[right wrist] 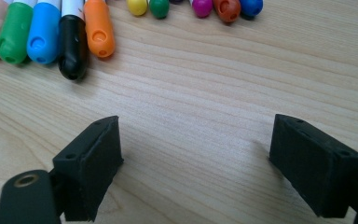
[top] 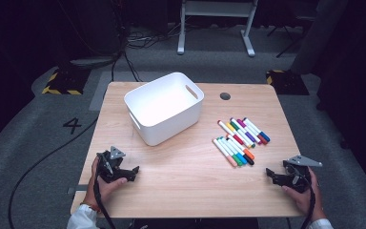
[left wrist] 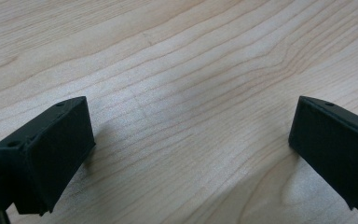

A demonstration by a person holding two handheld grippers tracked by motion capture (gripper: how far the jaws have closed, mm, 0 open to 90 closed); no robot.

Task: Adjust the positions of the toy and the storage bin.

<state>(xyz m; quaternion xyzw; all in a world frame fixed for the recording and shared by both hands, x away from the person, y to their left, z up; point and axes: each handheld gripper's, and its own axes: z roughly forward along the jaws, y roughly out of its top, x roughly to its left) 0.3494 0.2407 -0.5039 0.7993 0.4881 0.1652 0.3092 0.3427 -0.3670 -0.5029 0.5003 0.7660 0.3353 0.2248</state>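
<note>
Both grippers, left (top: pixel 134 171) & right (top: pixel 269 173), sat w/ fingers spread, empty, on the counter (top: pixel 190 186); markers (top: pixel 240 140) lay near the right one.

The high view looks forward and down from the person's side, taking in the whole tabletop (top: pixel 190 191). Each gripper view sits low and close over the wood, facing along its own jaws. The right one shares the markers (right wrist: pixel 51 32) with the high view.
</note>
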